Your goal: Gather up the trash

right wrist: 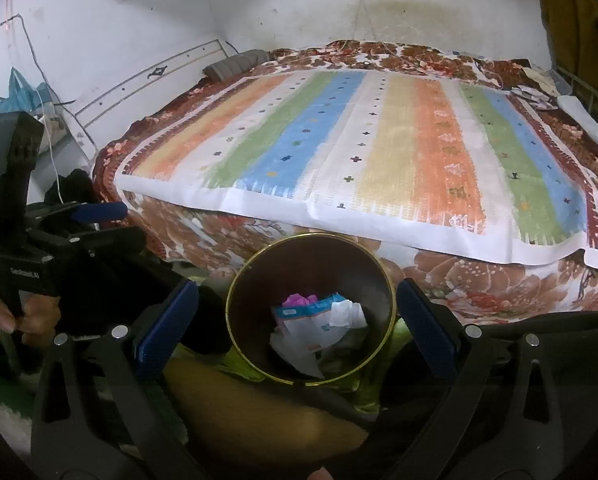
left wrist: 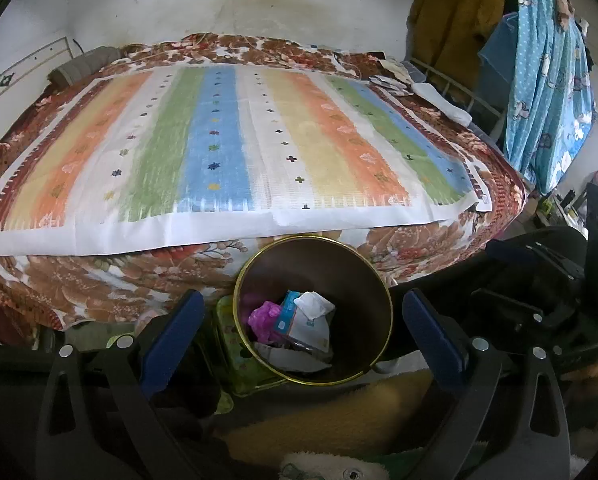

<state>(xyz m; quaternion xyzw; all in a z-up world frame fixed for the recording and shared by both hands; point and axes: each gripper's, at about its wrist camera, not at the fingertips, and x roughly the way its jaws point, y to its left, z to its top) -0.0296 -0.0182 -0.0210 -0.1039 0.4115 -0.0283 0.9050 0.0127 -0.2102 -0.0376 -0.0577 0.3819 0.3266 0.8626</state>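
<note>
A dark trash bin with a gold rim stands on the floor against the near edge of the bed. Inside lie a purple wrapper, a blue-and-white tissue pack and crumpled white paper. My left gripper hovers above the bin, open and holding nothing, with a blue pad on either side of the rim. The right wrist view shows the same bin, purple wrapper and tissue pack. My right gripper is also open and holds nothing over it. The left gripper's body shows at the left, held by a hand.
A bed with a striped mat over a brown floral blanket fills the view ahead. Small white packets and a white cloth lie at its far right corner. A green box sits by the bin. Blue patterned fabric hangs at the right.
</note>
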